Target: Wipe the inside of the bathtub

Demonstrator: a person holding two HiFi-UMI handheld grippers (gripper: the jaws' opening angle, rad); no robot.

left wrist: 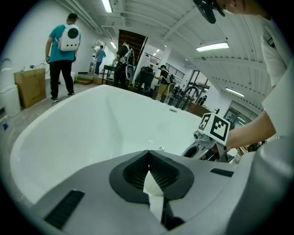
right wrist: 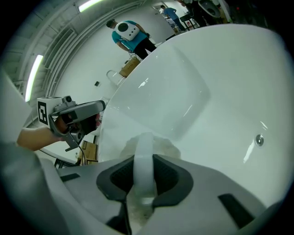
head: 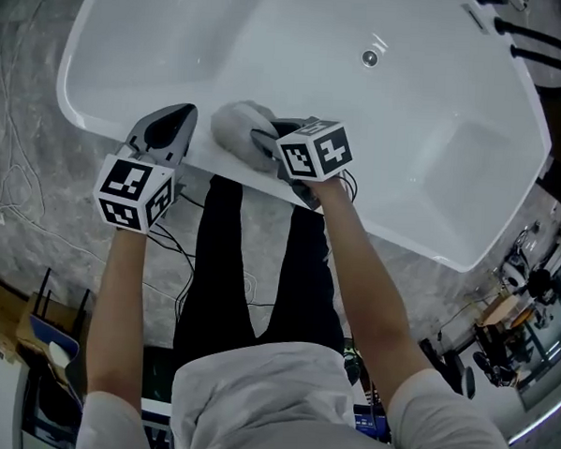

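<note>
The white bathtub (head: 298, 60) fills the upper head view, with its drain (head: 369, 56) near the middle. My right gripper (head: 262, 138) is over the near rim, shut on a pale fluffy cleaning pad (head: 237, 125) that rests on that rim. In the right gripper view the jaws (right wrist: 144, 160) pinch the pad's white strap, and the pad (right wrist: 158, 144) lies against the tub wall (right wrist: 206, 69). My left gripper (head: 186, 113) is shut with nothing in it, hovering at the rim just left of the pad. Its closed tips (left wrist: 148, 156) point into the tub (left wrist: 92, 128).
A black faucet (head: 538, 45) stands at the tub's far right corner. Cables (head: 11, 167) trail over the grey floor on the left, near cardboard boxes (head: 4, 308). Equipment (head: 519, 316) crowds the right side. A person with a backpack (left wrist: 62, 50) stands beyond the tub.
</note>
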